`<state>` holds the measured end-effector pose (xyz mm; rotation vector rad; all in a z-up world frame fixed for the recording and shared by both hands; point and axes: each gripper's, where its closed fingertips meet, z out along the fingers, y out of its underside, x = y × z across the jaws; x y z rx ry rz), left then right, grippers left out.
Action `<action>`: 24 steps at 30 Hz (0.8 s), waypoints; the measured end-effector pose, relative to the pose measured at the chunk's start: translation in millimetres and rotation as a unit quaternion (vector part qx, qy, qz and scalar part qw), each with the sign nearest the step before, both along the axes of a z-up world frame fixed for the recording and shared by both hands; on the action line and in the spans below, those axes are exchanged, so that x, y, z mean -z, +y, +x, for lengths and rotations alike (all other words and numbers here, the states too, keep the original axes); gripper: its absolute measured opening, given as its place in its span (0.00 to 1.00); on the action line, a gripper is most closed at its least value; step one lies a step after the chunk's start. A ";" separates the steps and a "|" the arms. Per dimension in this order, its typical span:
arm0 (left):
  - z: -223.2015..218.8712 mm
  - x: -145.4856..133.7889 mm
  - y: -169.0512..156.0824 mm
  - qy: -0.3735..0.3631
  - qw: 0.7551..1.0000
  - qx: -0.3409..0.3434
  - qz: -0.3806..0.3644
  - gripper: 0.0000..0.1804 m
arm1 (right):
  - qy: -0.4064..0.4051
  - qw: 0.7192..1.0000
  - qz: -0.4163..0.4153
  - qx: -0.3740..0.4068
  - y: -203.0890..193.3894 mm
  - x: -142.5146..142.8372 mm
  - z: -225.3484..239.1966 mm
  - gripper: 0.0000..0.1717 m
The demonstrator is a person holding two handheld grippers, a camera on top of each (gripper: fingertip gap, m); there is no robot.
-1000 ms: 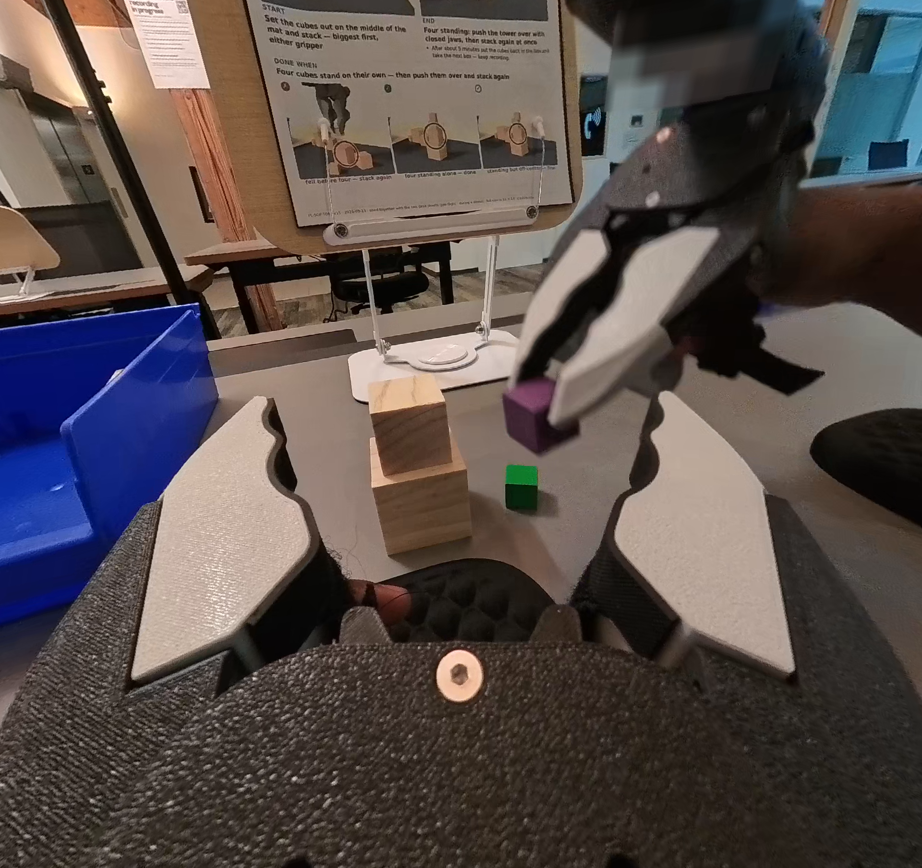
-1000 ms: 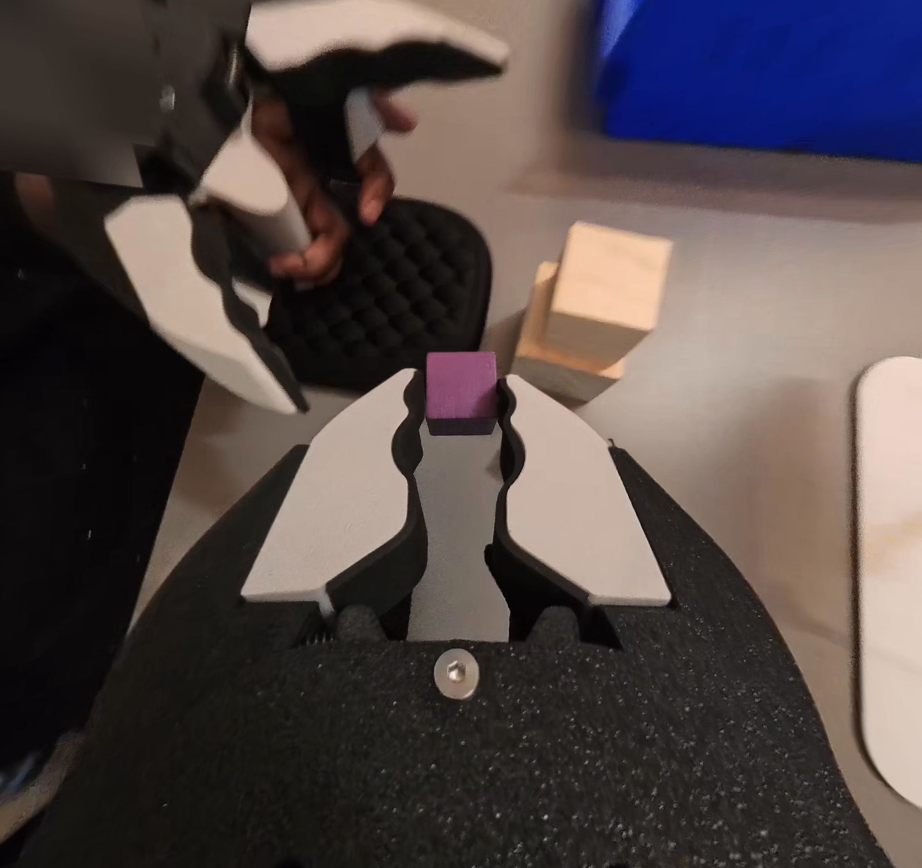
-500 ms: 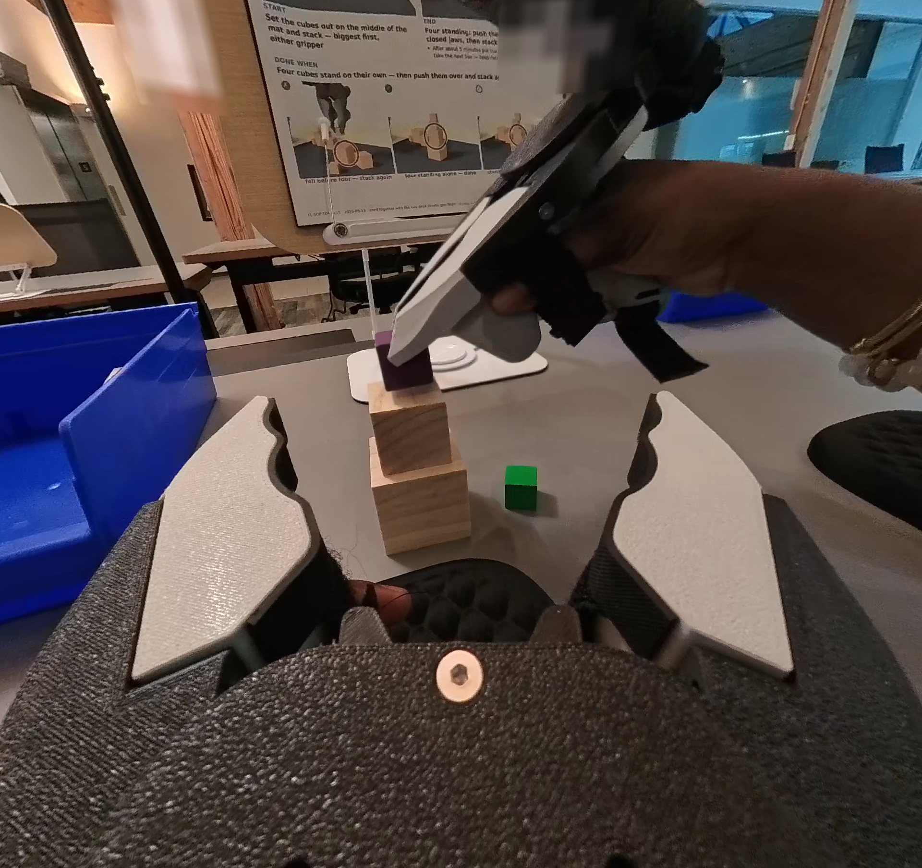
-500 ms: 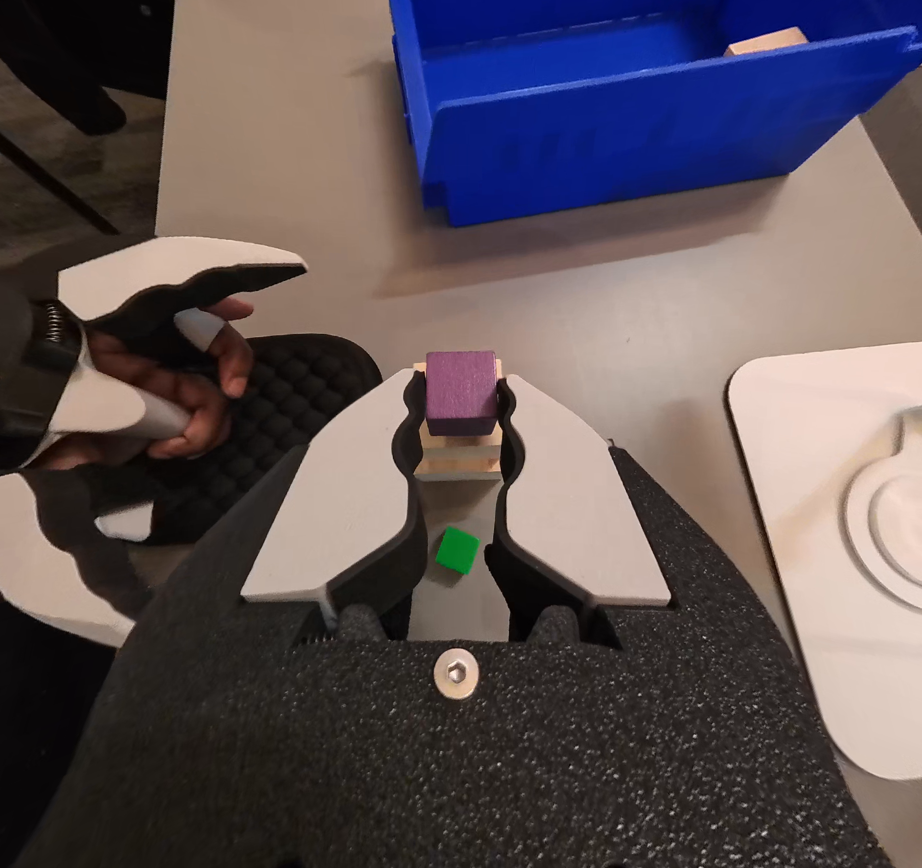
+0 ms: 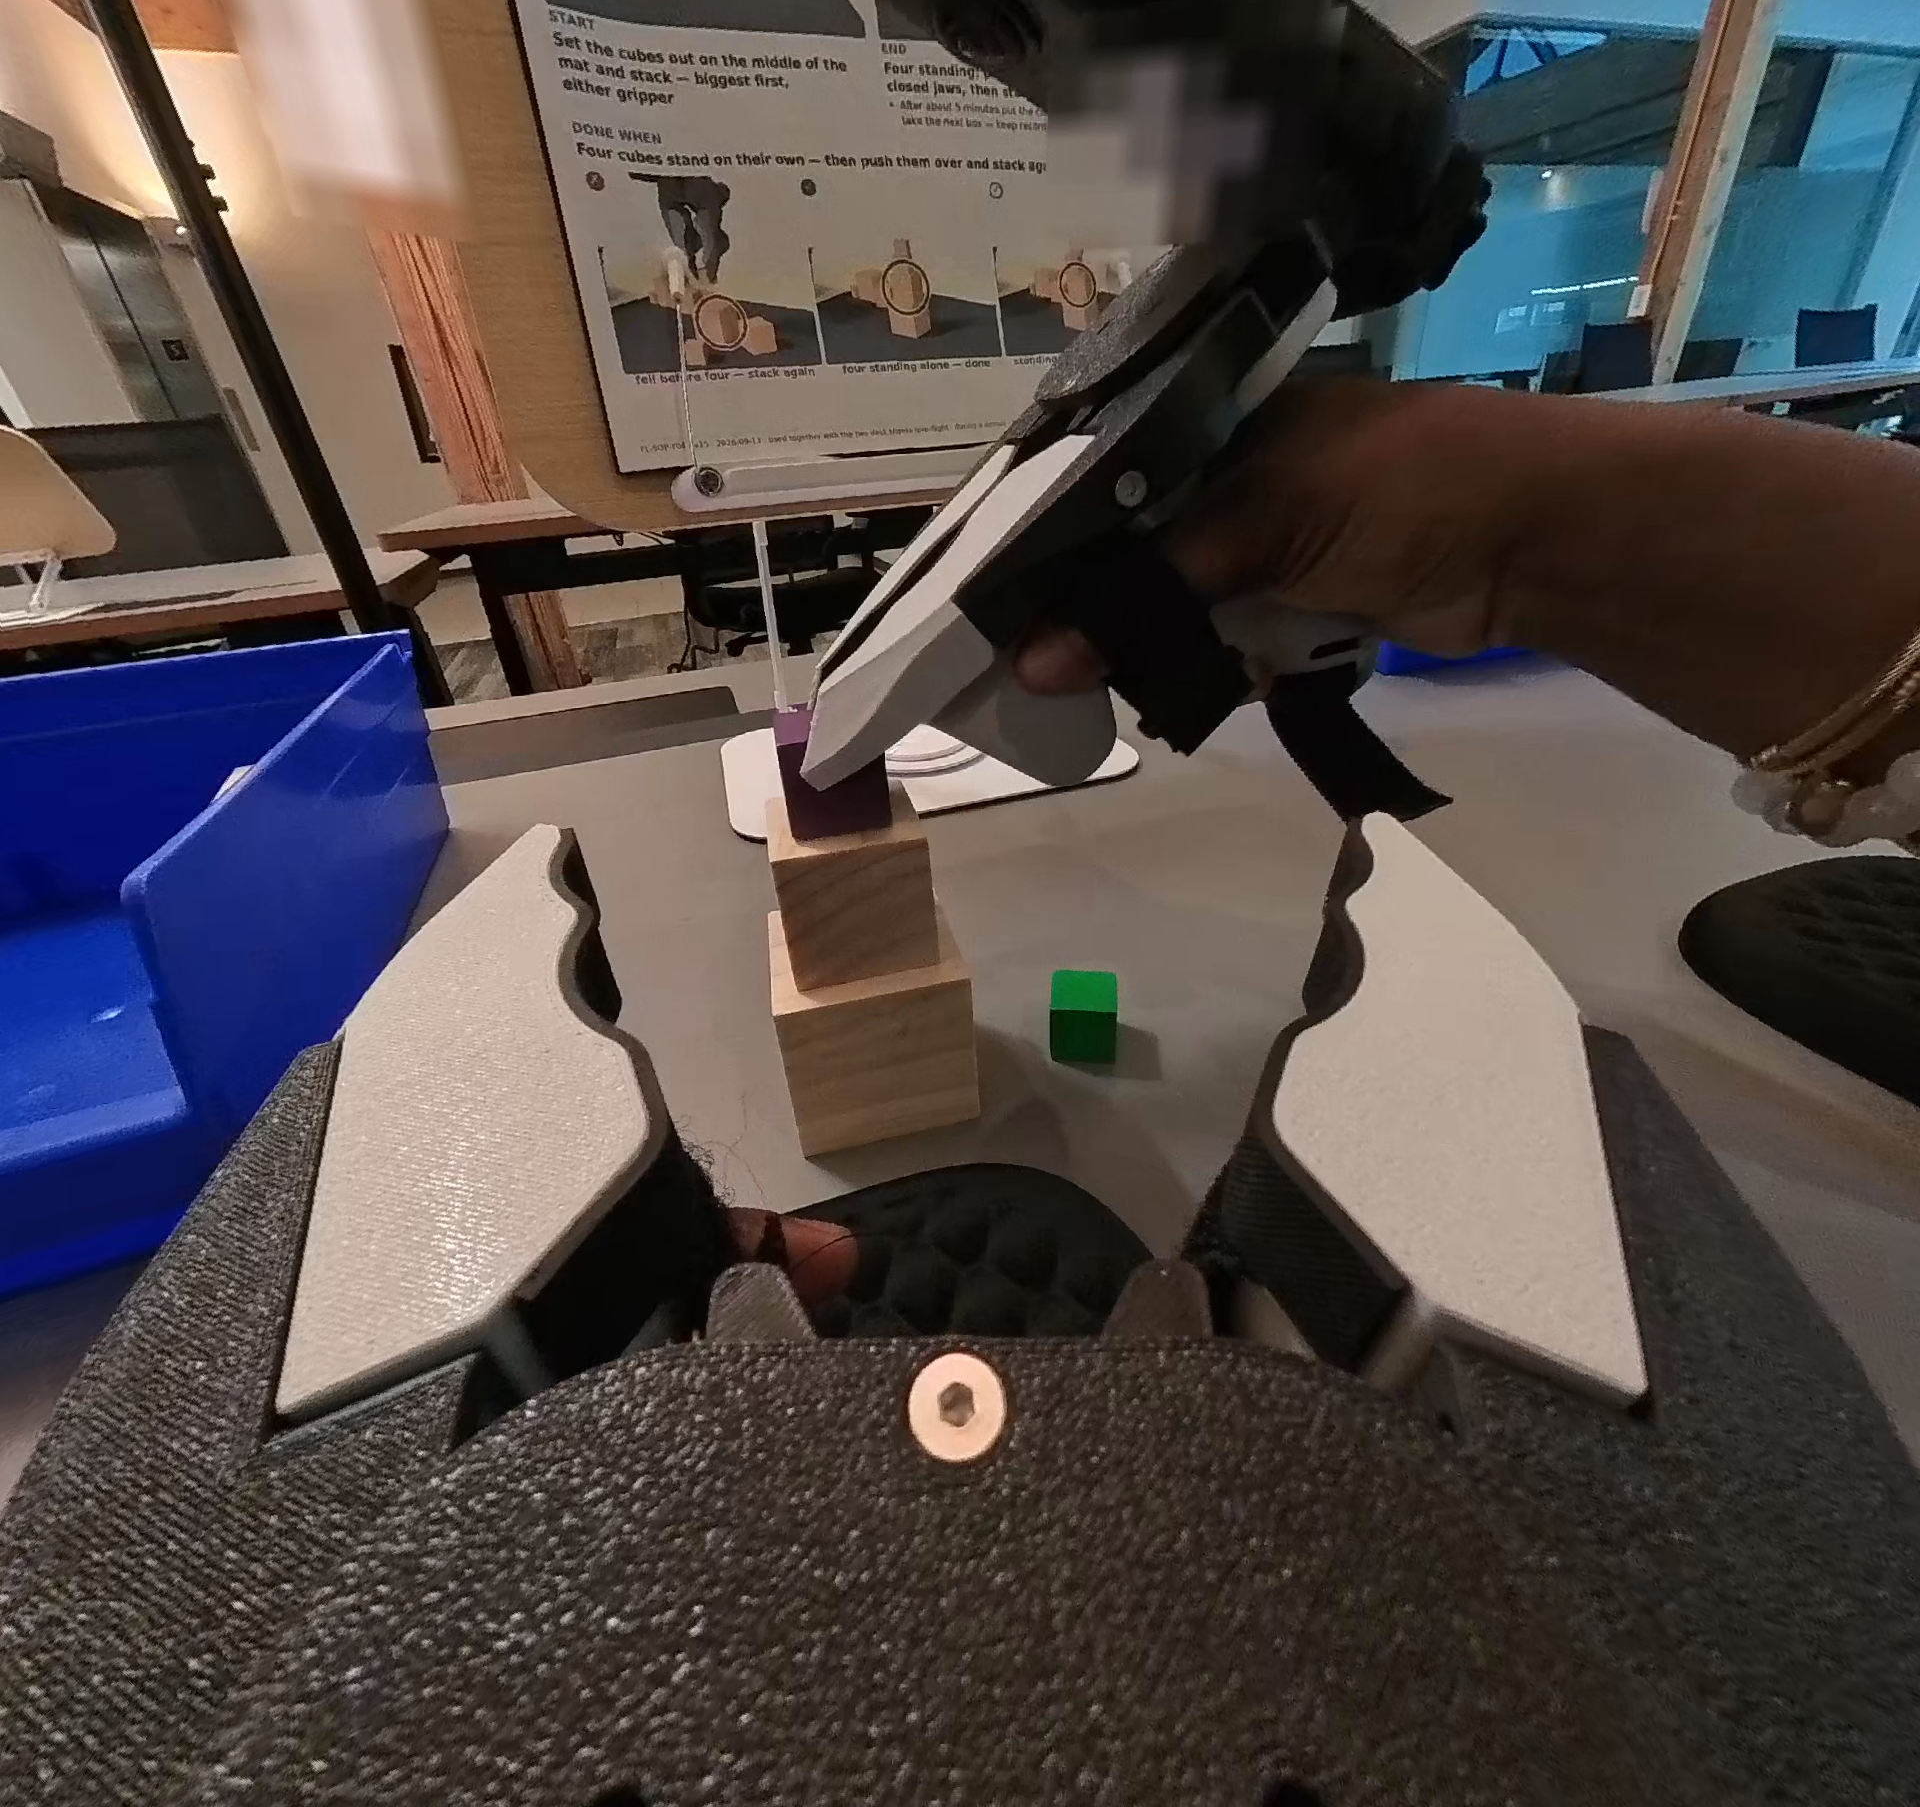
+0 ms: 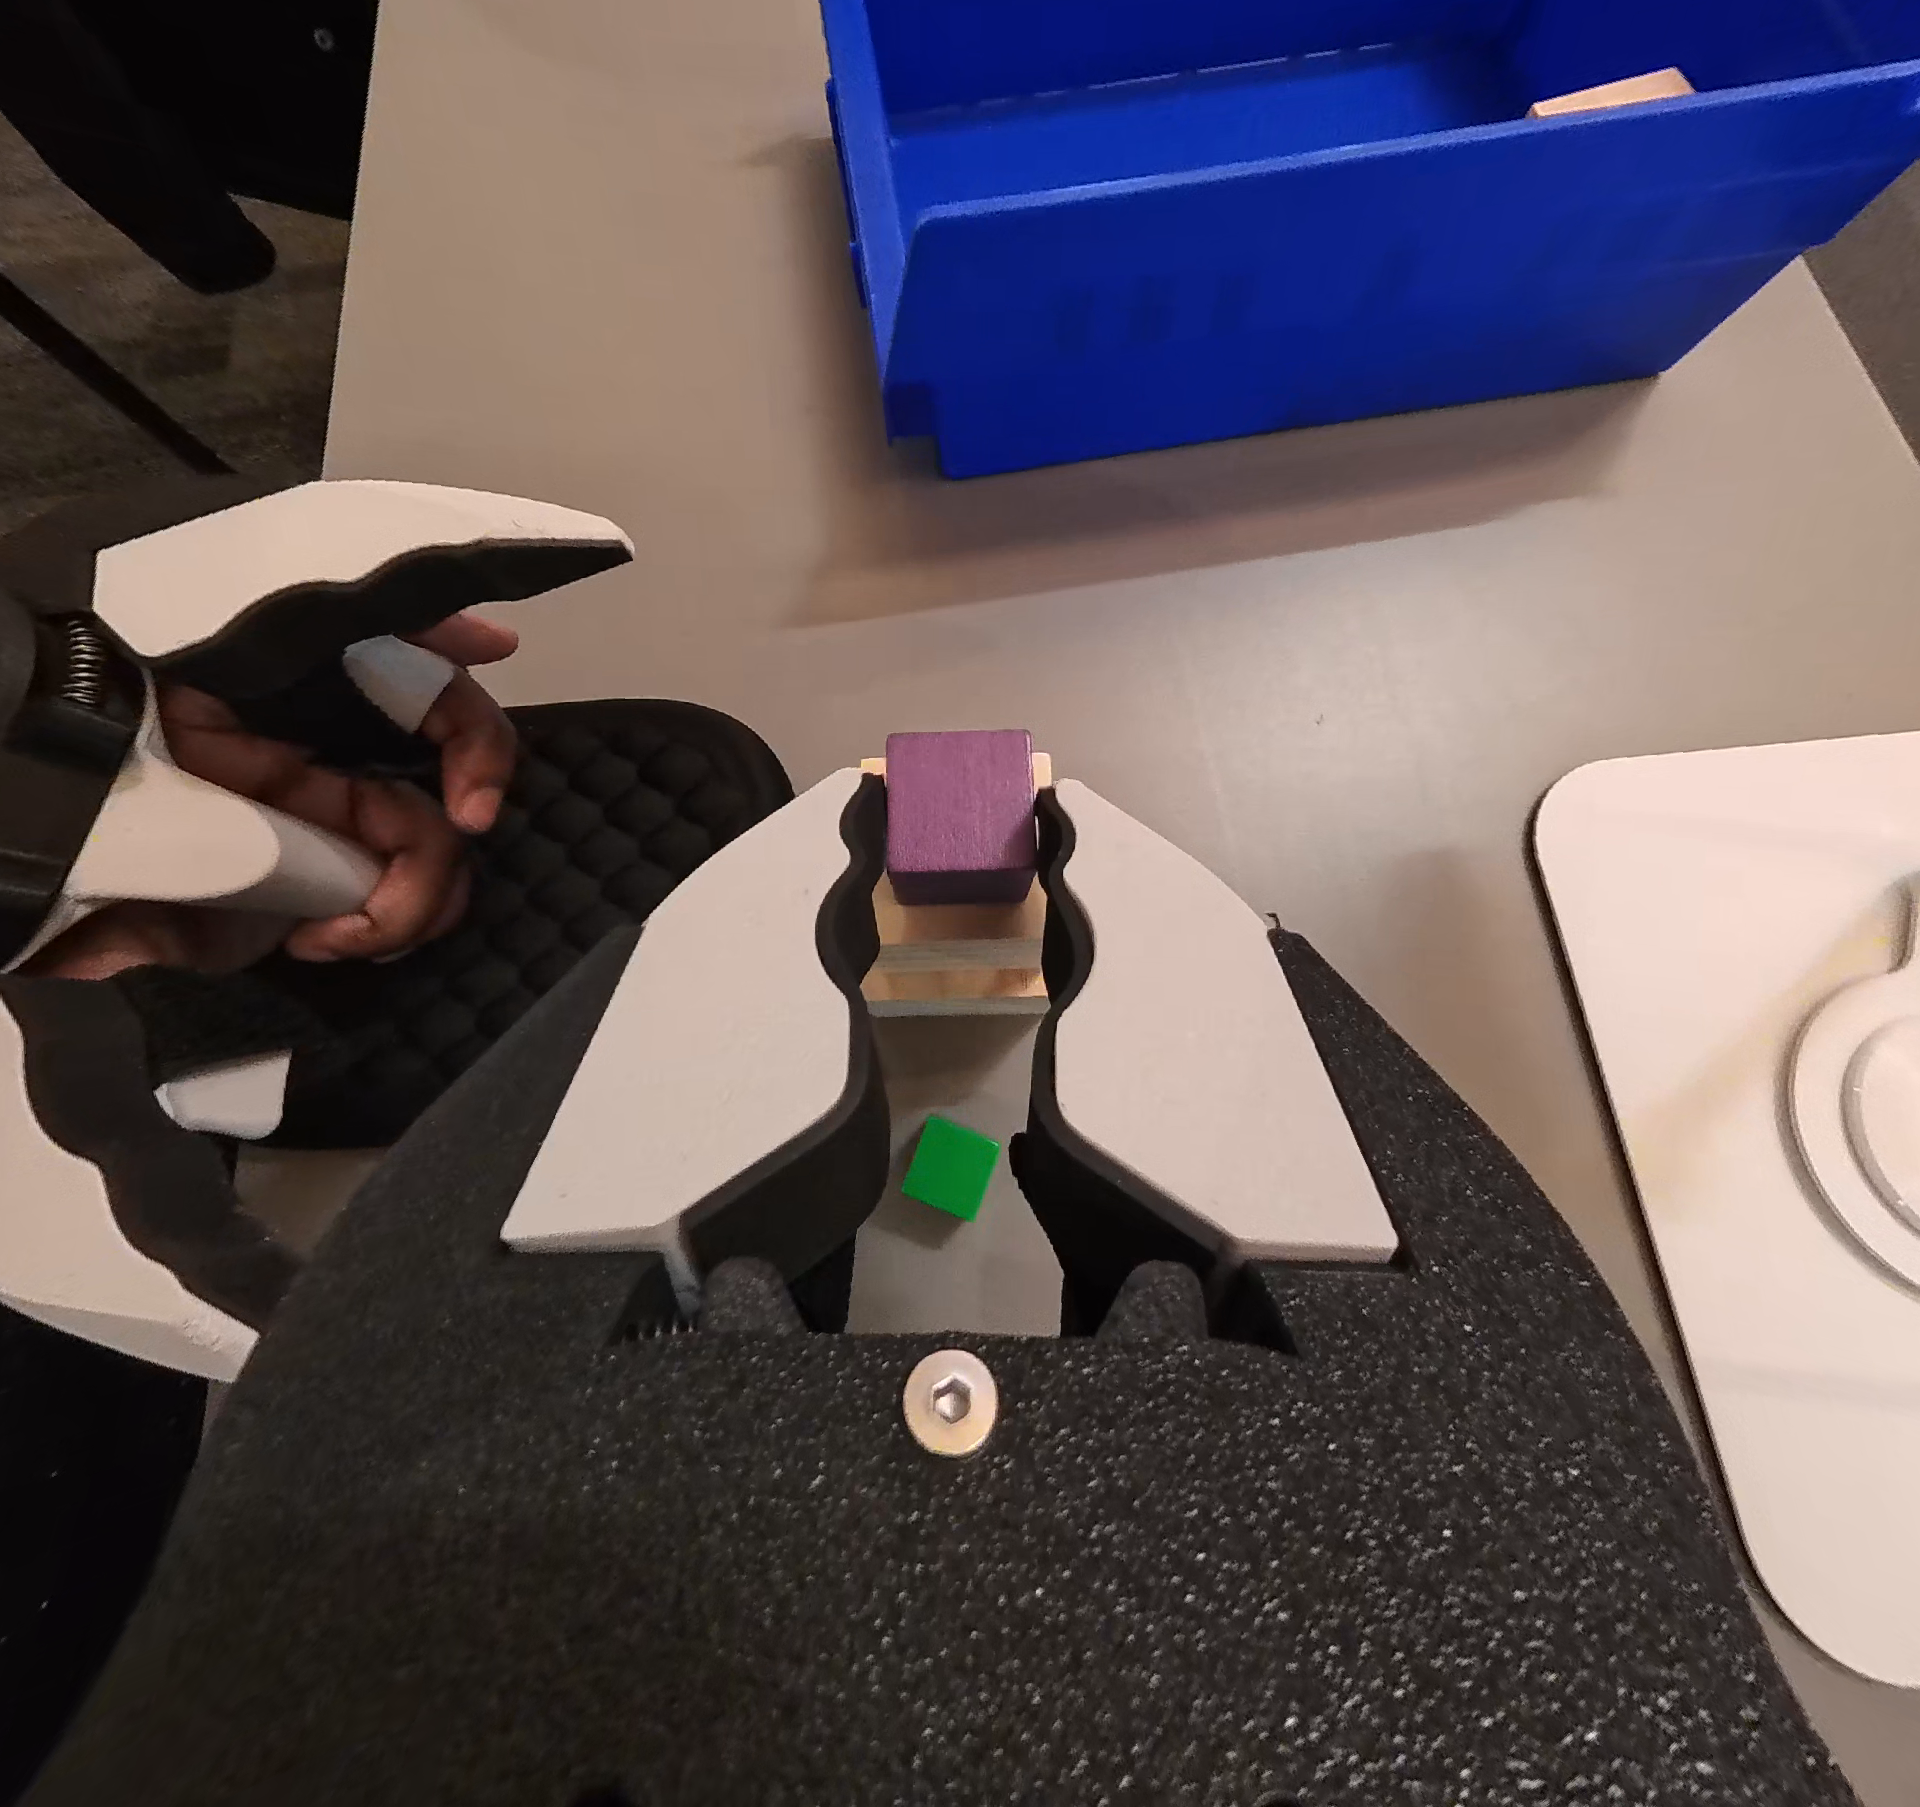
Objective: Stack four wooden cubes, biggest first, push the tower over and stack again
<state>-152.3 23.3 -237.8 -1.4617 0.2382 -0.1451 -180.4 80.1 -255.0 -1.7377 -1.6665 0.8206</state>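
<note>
The right tongs [image 6: 961, 801], which a second before had carried the purple cube [image 6: 961, 812] through the air beside the stack, had brought it down onto the upper wooden block [image 5: 852, 900]. The cube's underside now sat on that block's top, making a third tier above the lower wooden block [image 5: 878, 1061]. Both pads were still clamped against the cube's sides, so it had not been let go; whether it would stand unaided could not be judged. The left tongs [image 5: 961, 926] were spread wide and held nothing, low on the bench [image 6: 623, 303] just short of the stack. The green cube [image 5: 1083, 1014] lay loose beside the stack's foot, and the blue bin [image 6: 1351, 303] stood well apart.
</note>
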 end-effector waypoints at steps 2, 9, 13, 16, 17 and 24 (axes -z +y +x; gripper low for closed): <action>-0.1 -0.1 0.1 -0.001 1.000 0.000 0.000 0.72 | 0.001 1.000 0.001 -0.001 0.6 -0.5 0.2 0.20; -0.1 -0.4 -0.2 -0.001 1.000 0.001 0.001 0.72 | 0.000 1.000 0.010 0.007 2.7 -3.2 10.9 0.28; 0.1 0.0 0.0 0.000 1.000 0.001 0.000 0.72 | -0.031 0.999 0.016 -0.007 0.8 7.2 38.3 0.26; 0.6 0.5 0.3 0.002 1.000 0.000 -0.002 0.72 | -0.072 0.997 -0.006 0.020 7.0 36.0 63.0 0.26; 0.6 0.4 0.1 0.003 1.000 0.000 -0.001 0.72 | -0.079 0.996 -0.017 0.026 5.6 45.7 68.4 0.26; 0.7 0.5 0.0 0.004 1.000 0.000 -0.002 0.71 | -0.107 0.991 -0.033 0.076 -2.6 83.1 75.1 0.22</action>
